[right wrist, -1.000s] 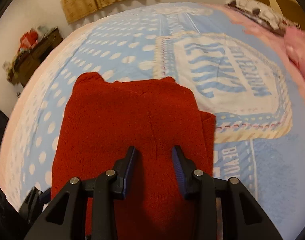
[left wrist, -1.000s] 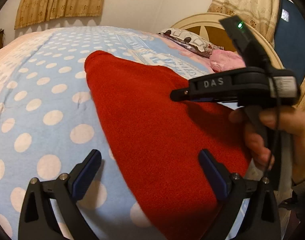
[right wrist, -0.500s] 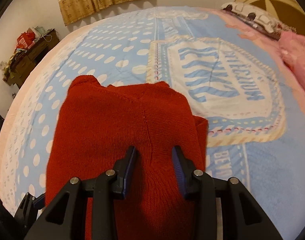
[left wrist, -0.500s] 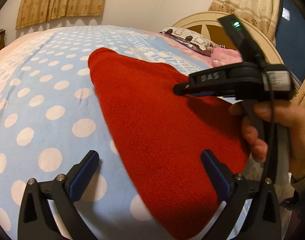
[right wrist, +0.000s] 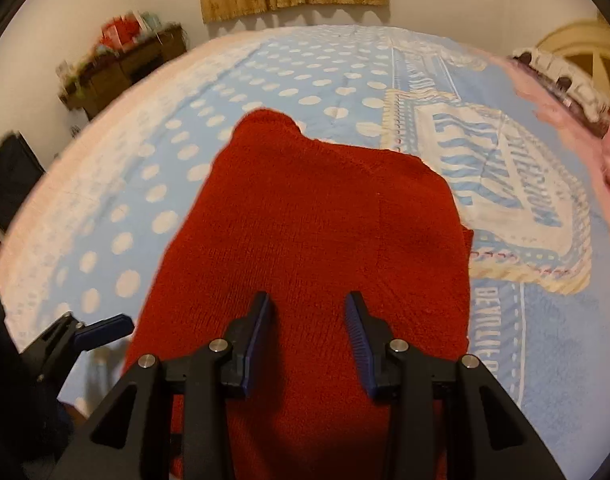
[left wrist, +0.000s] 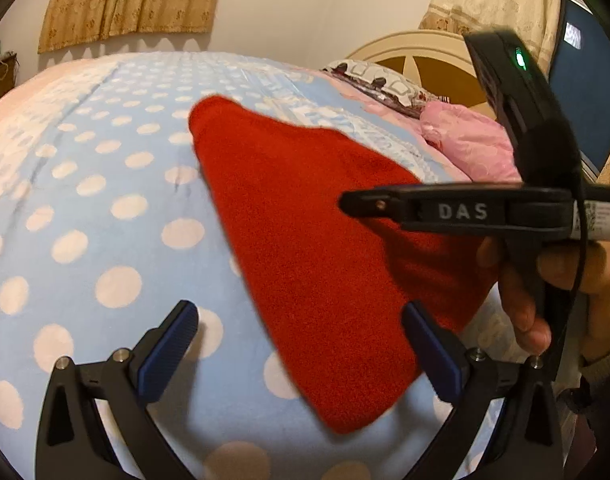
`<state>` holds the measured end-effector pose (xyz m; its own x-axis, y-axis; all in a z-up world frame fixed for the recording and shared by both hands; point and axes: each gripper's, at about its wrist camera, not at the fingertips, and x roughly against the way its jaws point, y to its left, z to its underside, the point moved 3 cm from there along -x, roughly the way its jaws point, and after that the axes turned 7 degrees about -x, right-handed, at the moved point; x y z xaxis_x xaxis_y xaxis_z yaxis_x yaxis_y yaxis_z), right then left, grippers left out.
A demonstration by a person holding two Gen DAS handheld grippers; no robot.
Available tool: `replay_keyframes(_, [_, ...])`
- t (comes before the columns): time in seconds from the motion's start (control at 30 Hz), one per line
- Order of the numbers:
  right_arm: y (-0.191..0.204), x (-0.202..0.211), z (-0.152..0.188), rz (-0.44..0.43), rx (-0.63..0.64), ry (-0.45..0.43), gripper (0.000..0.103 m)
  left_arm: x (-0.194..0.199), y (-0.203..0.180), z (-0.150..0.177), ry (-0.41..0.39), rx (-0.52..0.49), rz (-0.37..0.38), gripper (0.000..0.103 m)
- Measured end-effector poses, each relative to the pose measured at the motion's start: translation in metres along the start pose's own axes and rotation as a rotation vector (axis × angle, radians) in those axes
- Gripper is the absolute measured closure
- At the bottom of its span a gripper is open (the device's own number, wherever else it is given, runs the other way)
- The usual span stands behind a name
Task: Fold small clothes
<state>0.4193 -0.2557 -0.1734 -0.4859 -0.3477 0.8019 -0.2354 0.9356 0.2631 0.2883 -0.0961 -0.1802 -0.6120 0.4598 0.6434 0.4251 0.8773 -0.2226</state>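
A folded red knitted garment (left wrist: 305, 240) lies flat on the bed; it also fills the middle of the right wrist view (right wrist: 317, 232). My left gripper (left wrist: 301, 348) is open and empty, hovering above the garment's near left edge. My right gripper (right wrist: 309, 332) is open with its jaws partly apart, above the garment's near end, holding nothing. Seen side-on in the left wrist view, the right gripper (left wrist: 353, 204) hovers over the garment's right part. The left gripper's finger (right wrist: 101, 326) shows at the lower left of the right wrist view.
The bed has a light blue blanket with white dots (left wrist: 85, 208) and a printed panel (right wrist: 505, 184). A pink bundle (left wrist: 469, 148) and a patterned pillow (left wrist: 377, 80) lie by the cream headboard (left wrist: 421, 52). A cluttered dark cabinet (right wrist: 125, 60) stands beyond the bed.
Both grippers have drawn back and risen from the garment, which now looks smaller and farther in both views. The garment lies unchanged on the bed.
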Motion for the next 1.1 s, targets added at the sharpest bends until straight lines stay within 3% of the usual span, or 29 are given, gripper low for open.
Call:
replay_keyframes(0.07, [-0.013, 0.013, -0.005, -0.083, -0.056, -0.042, 0.062, 0.005, 0.001, -0.007, -0.029, -0.006, -0.008, 0.0])
replay_keyframes(0.2, [-0.046, 0.029, -0.018, -0.086, -0.168, -0.133, 0.061, -0.009, 0.004, -0.013, 0.005, 0.011, 0.007, 0.0])
replay_keyframes(0.3, [-0.073, 0.023, -0.024, -0.095, -0.265, -0.118, 0.058, -0.019, 0.008, -0.012, 0.026, 0.039, 0.024, 0.0])
replay_keyframes(0.47, [-0.1, 0.001, -0.028, -0.091, -0.319, -0.048, 0.051, -0.026, 0.009, -0.013, 0.038, 0.064, 0.044, 0.0])
replay_keyframes(0.57, [-0.111, -0.012, -0.031, -0.11, -0.361, -0.021, 0.04, -0.029, 0.009, -0.012, 0.043, 0.079, 0.062, 0.0])
replay_keyframes(0.8, [-0.12, -0.037, -0.038, -0.125, -0.381, 0.013, 0.036, -0.028, 0.008, -0.008, 0.03, 0.076, 0.069, 0.0])
replay_keyframes(1.1, [-0.111, -0.051, -0.05, -0.135, -0.325, -0.019, 0.038, -0.022, 0.009, 0.0, 0.021, 0.072, 0.077, 0.0])
